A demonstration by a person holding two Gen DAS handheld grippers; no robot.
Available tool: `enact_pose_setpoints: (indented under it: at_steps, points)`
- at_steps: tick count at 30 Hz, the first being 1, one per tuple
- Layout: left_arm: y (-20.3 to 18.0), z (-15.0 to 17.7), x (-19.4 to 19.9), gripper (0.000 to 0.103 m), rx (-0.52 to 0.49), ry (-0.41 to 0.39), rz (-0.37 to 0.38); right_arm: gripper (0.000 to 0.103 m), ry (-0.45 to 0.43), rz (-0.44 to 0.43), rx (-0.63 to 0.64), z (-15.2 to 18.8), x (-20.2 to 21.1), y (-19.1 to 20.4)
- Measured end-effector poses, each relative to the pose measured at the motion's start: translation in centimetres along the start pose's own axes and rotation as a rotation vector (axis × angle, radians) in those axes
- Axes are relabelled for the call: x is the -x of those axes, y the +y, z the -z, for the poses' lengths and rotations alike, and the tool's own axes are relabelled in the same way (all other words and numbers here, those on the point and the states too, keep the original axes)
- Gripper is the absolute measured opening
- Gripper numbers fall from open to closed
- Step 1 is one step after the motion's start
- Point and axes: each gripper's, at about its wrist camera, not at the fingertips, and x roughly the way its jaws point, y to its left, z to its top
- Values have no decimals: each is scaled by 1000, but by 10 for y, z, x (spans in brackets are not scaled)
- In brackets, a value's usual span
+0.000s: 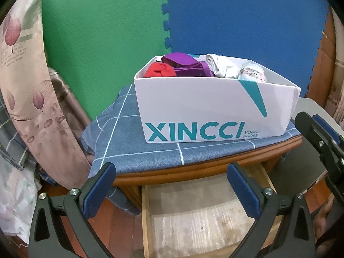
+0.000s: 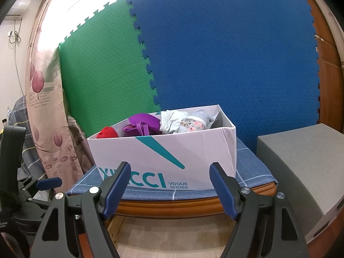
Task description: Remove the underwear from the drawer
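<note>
A white XINCCI shoe box [image 1: 215,109] [image 2: 167,154] stands on a wooden nightstand covered by a blue checked cloth [image 1: 137,144] [image 2: 249,172]. It holds folded underwear: red [image 1: 159,69] [image 2: 107,132], purple [image 1: 187,64] [image 2: 144,124], white [image 1: 219,65] [image 2: 172,121] and floral [image 1: 252,73] [image 2: 193,124]. Below it the drawer [image 1: 193,215] [image 2: 172,236] is pulled open and looks empty. My left gripper [image 1: 172,185] is open over the drawer. My right gripper [image 2: 169,180] is open in front of the box, holding nothing.
Green [image 1: 101,38] and blue [image 1: 247,21] foam mats stand behind the box. A pink leaf-print curtain [image 1: 28,86] [image 2: 47,107] hangs at left. A grey foam block [image 2: 301,172] sits right of the nightstand. The right gripper [image 1: 322,142] shows in the left wrist view.
</note>
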Motion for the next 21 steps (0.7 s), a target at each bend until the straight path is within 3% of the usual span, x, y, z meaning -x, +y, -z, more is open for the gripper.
enact_pose_setpoints:
  at_steps: [5, 11, 21]
  points:
    - [1, 0, 0, 103, 10, 0, 25, 78, 0, 0, 0, 0, 0, 0]
    - [-1, 3, 9, 103, 0, -49, -11, 78, -1, -1, 0, 0, 1, 1]
    - [-6, 3, 7, 103, -19, -34, -2, 78, 0, -1, 2, 0, 2, 1]
